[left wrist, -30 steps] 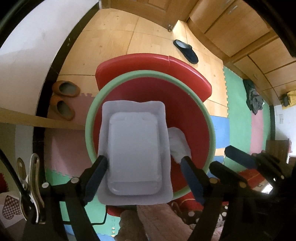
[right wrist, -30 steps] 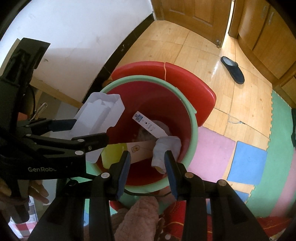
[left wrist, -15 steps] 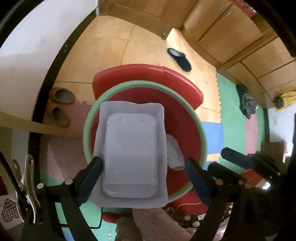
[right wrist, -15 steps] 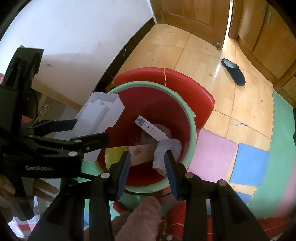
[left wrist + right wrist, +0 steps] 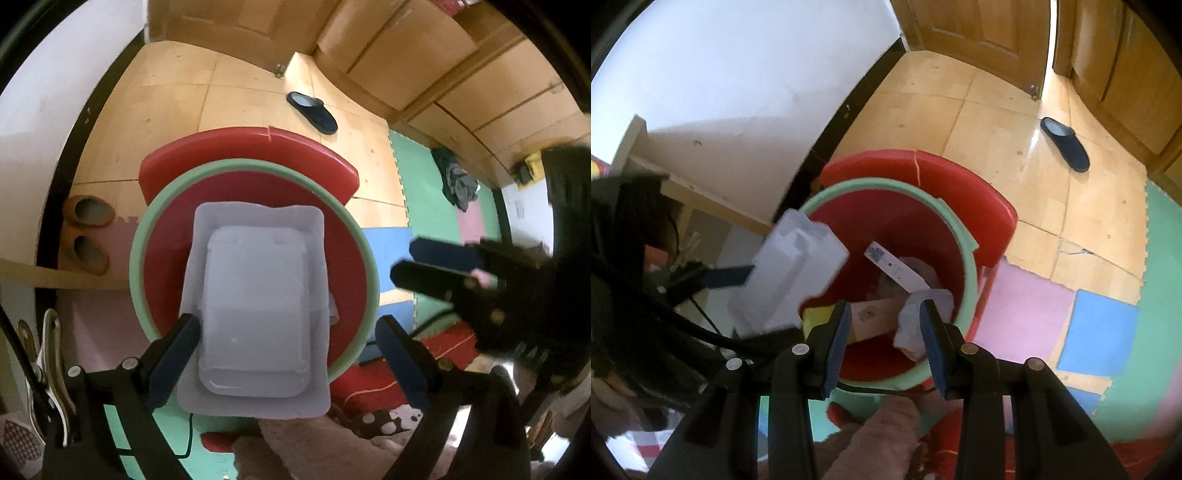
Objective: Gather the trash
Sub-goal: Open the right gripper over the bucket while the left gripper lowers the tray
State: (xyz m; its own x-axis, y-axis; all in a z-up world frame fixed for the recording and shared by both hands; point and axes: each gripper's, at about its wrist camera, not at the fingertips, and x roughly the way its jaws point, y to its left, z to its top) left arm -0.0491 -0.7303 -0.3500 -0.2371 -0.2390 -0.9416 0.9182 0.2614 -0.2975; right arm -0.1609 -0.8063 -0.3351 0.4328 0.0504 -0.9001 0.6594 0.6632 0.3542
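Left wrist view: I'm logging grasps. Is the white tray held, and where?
White tray lies between the left gripper's open fingers; only one finger touches its long edge. A hold cannot be told.

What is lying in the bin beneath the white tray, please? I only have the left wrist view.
Observer: A paper strip with blue print lies in the bin, over a piece of cardboard.
Operator: Is anything between the right tool's fingers?
Observer: A crumpled tissue sits against one finger of the right tool; its jaws stand apart.
Operator: How does the tray sit?
Observer: The tray is tilted, over the bin's left rim.
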